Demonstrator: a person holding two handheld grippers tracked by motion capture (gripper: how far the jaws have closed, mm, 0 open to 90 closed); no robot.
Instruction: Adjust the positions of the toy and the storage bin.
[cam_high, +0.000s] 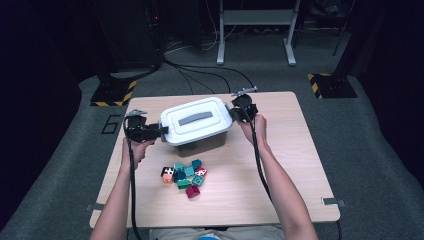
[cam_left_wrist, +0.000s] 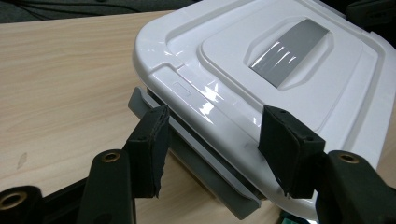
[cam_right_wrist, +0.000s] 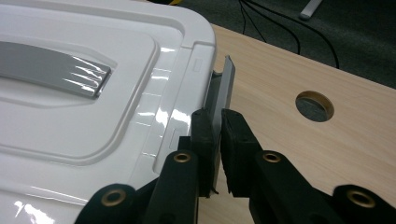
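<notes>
Two bare forearms are reaching up from the bottom edge of the high view, angling toward twelve o'clock. The left hand (cam_high: 134, 150) is holding the left gripper (cam_high: 161, 131) at about ten o'clock from the picture's centre, pointing toward three o'clock, its two black jaws standing apart. The right hand (cam_high: 255, 127) is holding the right gripper (cam_high: 233, 114) at about one o'clock, pointing toward nine o'clock, its jaws pressing together on a thin grey latch (cam_right_wrist: 223, 84).

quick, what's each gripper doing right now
Left gripper: open, jaws astride the box's grey latch.
Right gripper: shut on the other grey latch.
</notes>
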